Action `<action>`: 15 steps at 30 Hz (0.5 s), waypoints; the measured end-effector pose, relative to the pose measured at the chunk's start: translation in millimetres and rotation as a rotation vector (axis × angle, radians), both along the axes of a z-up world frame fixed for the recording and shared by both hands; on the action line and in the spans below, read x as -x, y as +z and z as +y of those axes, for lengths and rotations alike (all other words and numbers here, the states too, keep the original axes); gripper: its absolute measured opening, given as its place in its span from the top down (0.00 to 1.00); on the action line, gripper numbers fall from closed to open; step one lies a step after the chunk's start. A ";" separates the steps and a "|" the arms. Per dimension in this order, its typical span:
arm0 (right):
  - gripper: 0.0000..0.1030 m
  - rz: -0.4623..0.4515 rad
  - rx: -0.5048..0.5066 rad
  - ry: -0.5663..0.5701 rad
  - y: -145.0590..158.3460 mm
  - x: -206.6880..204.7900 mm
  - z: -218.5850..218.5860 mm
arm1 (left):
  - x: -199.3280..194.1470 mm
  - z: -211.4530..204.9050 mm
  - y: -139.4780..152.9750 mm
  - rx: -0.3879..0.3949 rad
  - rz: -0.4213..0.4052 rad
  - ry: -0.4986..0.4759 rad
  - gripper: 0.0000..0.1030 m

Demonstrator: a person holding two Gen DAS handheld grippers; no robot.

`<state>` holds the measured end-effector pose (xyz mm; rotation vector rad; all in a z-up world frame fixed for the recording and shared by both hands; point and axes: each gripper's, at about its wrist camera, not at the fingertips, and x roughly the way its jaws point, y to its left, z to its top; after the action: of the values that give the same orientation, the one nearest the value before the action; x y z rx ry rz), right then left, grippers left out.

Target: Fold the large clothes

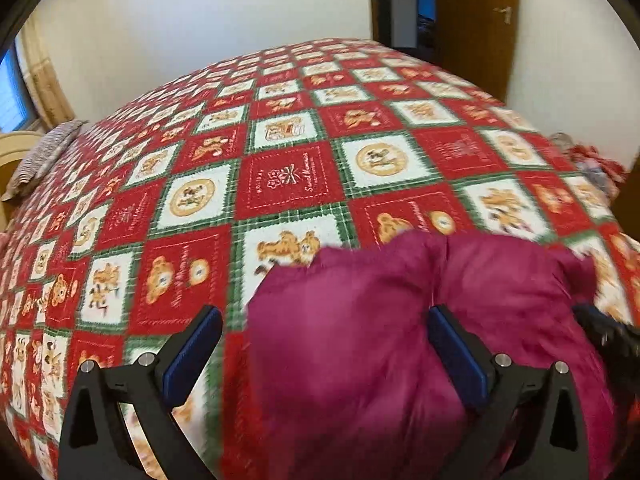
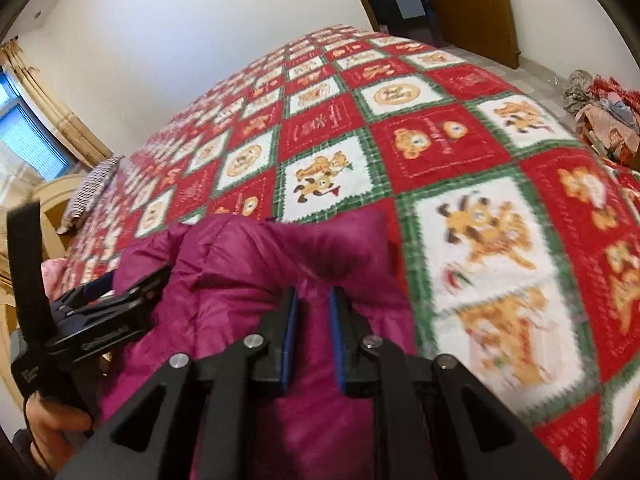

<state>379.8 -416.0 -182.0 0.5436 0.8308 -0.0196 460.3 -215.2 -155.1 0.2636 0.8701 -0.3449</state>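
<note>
— Two grippers, one jacket. What's at the left?

— In the left wrist view the left gripper (image 1: 324,344) is released, fingers spread wide. Its left finger hangs over the blanket (image 1: 168,184); its right finger (image 1: 460,352) is against the jacket (image 1: 360,320), with nothing pinched between them.

— And the jacket itself?

— A magenta padded jacket, bunched at the near edge of the bed on the red, white and green checked blanket. Its long axis I cannot tell; the heap is crumpled and blurred, though it spreads more left to right than near to far, with a folded edge toward the far side.

— Further right?

— In the right wrist view the right gripper (image 2: 312,320) is clenched on a fold of the jacket (image 2: 248,264), fabric squeezed between its blue pads. The left gripper (image 2: 120,292) shows at that view's left edge, beside the jacket.

— Any writing?

— A red square on the blanket reads something like "Sweet Memories", too small to be sure. Pale lettering on the left gripper's body is unreadable. Far right, a wooden door (image 1: 476,12) and a heap of clothes (image 2: 604,116).
</note>
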 end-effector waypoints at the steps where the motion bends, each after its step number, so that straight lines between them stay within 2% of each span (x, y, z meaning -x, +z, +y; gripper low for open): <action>1: 0.82 -0.013 0.001 0.001 5.6 7.4 -2.0 | 6.4 5.9 5.6 0.001 -0.017 -0.005 0.01; 2: 0.81 -0.027 0.020 -0.001 15.7 20.2 -3.2 | 14.1 12.1 11.1 0.004 -0.033 -0.009 0.01; 3: 0.76 -0.037 0.048 -0.005 24.9 30.8 -2.1 | 25.7 22.5 18.0 0.018 -0.045 -0.019 0.01; 5: 0.76 -0.063 0.090 -0.002 41.4 51.4 3.8 | 43.1 35.8 24.7 0.057 -0.038 -0.038 0.01; 9: 0.76 -0.119 0.073 0.096 65.4 98.7 31.8 | 71.4 53.1 18.5 0.108 0.008 -0.037 0.01; 13: 0.76 -0.114 0.060 0.203 59.7 130.3 67.8 | 82.4 52.2 7.6 0.111 0.019 -0.023 0.01; 15: 0.76 -0.074 0.059 0.227 48.2 138.4 77.8 | 81.9 49.4 5.3 0.104 0.022 -0.015 0.01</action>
<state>241.4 -338.3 -133.8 0.3897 0.8125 0.1823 378.4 -165.8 -149.8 0.1700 0.8691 -0.4065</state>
